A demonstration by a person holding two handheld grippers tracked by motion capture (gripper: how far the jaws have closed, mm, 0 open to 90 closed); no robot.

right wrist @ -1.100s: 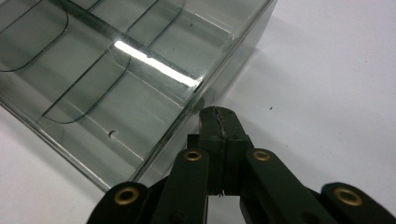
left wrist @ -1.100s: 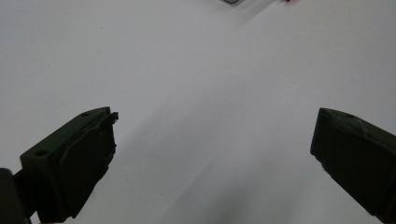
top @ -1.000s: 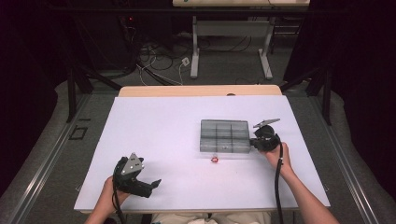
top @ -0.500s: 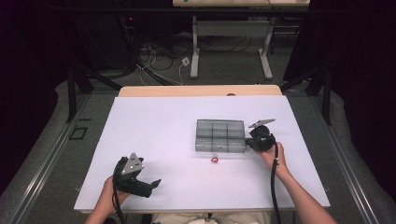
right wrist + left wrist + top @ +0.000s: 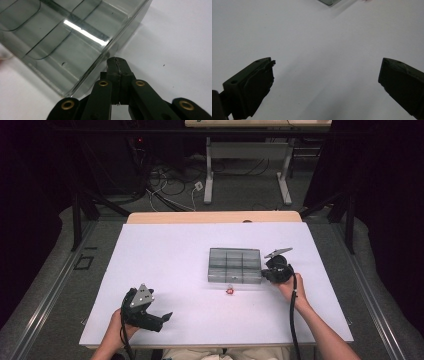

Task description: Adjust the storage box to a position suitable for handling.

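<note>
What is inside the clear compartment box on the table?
The compartment box looks empty in the compartments visible; the right gripper view shows bare sections. Its far compartments are too small to judge.

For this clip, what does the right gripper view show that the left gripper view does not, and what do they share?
Right gripper view alone: the right gripper with jaws pressed together against the side wall of the clear compartment box, whose dividers and curved compartment floors read plainly. Left gripper view alone: the left gripper with jaws wide apart and nothing between them, over bare table. Shared: the white table top and a part of the box, just a corner at the left view's top edge.
</note>
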